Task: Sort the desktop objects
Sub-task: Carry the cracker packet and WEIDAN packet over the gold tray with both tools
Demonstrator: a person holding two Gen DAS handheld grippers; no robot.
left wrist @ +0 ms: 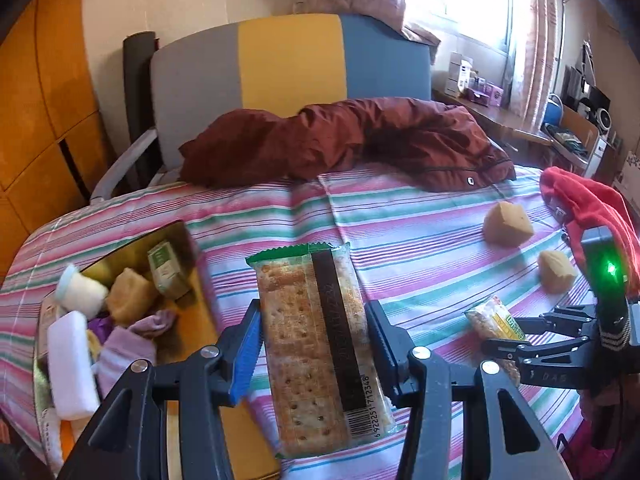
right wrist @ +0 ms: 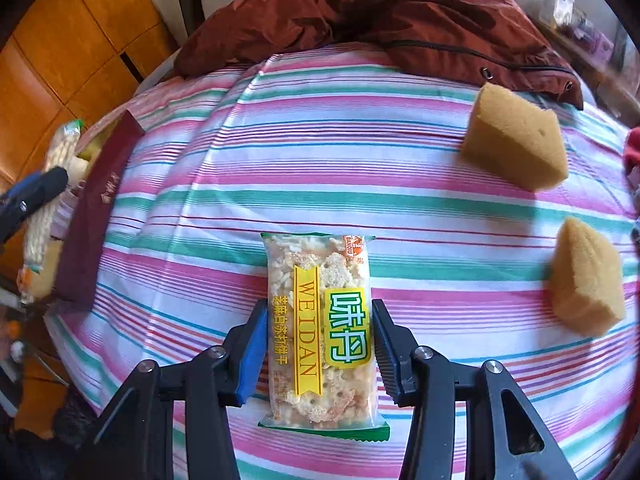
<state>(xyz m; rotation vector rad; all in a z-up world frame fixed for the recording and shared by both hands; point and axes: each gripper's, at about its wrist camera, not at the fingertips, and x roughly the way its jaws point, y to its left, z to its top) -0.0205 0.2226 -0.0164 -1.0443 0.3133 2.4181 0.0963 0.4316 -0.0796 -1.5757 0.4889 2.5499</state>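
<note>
My left gripper (left wrist: 316, 340) is shut on a long cracker pack (left wrist: 320, 344), barcode side up, held over the striped sheet just right of an open gold-lined box (left wrist: 180, 236). The box holds a small white bottle (left wrist: 80, 290), a sponge piece, a green carton (left wrist: 166, 268), socks and a white foam block. My right gripper (right wrist: 320, 344) is shut on a second cracker pack (right wrist: 320, 332) with a yellow and green label. Two tan sponge wedges (right wrist: 516, 140) (right wrist: 588, 280) lie to its right. The left gripper's finger (right wrist: 40, 192) and its pack show at the left edge.
A dark red jacket (left wrist: 360, 140) lies across the back of the striped surface (left wrist: 400, 216). A red cloth (left wrist: 580, 200) sits at the right edge. The box's maroon outer wall (right wrist: 96, 216) stands at the left. A chair back, a desk and wooden cabinets are behind.
</note>
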